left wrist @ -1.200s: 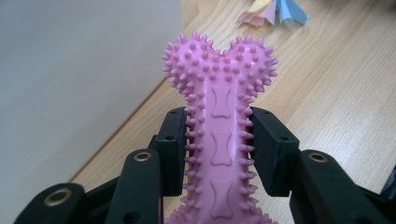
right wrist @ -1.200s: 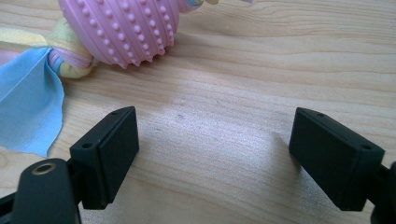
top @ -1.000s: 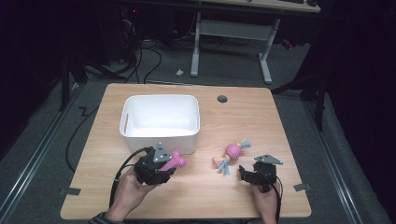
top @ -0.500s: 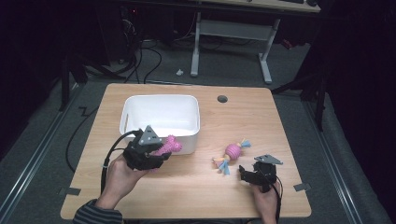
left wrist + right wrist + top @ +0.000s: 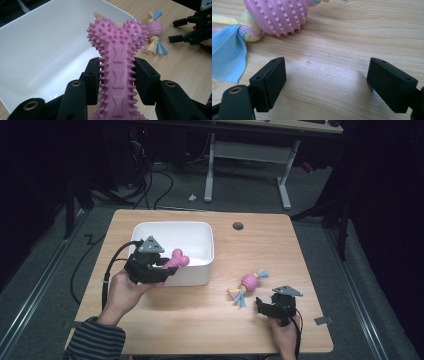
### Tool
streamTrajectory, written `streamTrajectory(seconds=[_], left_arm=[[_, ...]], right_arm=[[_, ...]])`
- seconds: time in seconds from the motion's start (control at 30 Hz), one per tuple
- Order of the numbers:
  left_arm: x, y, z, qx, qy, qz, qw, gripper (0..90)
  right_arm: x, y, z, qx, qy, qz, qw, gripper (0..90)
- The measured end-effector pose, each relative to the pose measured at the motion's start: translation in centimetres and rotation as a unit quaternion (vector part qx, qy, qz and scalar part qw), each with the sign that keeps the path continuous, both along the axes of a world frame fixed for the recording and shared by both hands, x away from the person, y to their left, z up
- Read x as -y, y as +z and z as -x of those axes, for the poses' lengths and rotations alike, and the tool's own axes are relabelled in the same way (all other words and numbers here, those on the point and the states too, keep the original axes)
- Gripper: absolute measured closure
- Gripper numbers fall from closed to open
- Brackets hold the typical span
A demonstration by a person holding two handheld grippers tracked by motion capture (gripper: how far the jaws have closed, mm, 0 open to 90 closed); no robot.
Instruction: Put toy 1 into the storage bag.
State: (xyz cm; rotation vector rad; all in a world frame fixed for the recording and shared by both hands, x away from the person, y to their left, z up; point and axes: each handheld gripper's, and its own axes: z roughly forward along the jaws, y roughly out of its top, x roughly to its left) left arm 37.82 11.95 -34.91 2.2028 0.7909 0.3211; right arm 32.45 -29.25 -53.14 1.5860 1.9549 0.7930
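While the left claw (image 5: 159,270) is clamped on the shaft of the pink spiky bone (image 5: 117,62), the toy sits lifted off the worktop (image 5: 200,320), its knobby end poking over the near wall of the white tub (image 5: 205,270). In the left claw view the jaws squeeze both sides of the shaft, w/ the tub's bare inside right behind it.

Right claw (image 5: 272,307) rests low on the worktop near the front right corner, jaws wide apart, nothing btwn them. The pink ball toy w/ cloth tails (image 5: 247,285) lies just ahead of it, not touching; the right claw view shows the ball (image 5: 279,15) and a blue cloth strip (image 5: 227,55) just beyond the jaw tips.

Step in hand, prob.: carrying the bone to the tub, lift done, drop not yet. Next move needs the bone brought further over the rim so all of it hangs above the inside, then the jaws let go. Watch the bone's lower end; it could catch the near wall. After that the ball toy looks like the right claw's job, approx. a short reach fwd.
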Motion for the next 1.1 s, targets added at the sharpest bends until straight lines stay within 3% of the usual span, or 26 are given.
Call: streamTrajectory(seconds=[0.27, 0.4, 0.67, 1.1], left_arm=[[-0.4, 0.8, -1.4, 0.003, 0.010, 0.001, 0.9999, 58.7], [-0.7, 1.1, -2.3, -0.006, 0.014, 0.014, 0.9998, 58.6], [-0.9, 1.4, -3.8, -0.006, 0.028, 0.006, 0.9996, 58.7], [-1.0, 0.2, -6.4, -0.019, 0.054, 0.006, 0.9984, 58.7]], right_arm=[[0.0, 0.0, 0.0, 0.000, 0.000, 0.000, 1.0000, 15.8], [0.0, 0.0, 0.0, 0.000, 0.000, 0.000, 1.0000, 15.7], [0.0, 0.0, 0.0, 0.000, 0.000, 0.000, 1.0000, 15.8], [0.0, 0.0, 0.0, 0.000, 0.000, 0.000, 1.0000, 15.8]])
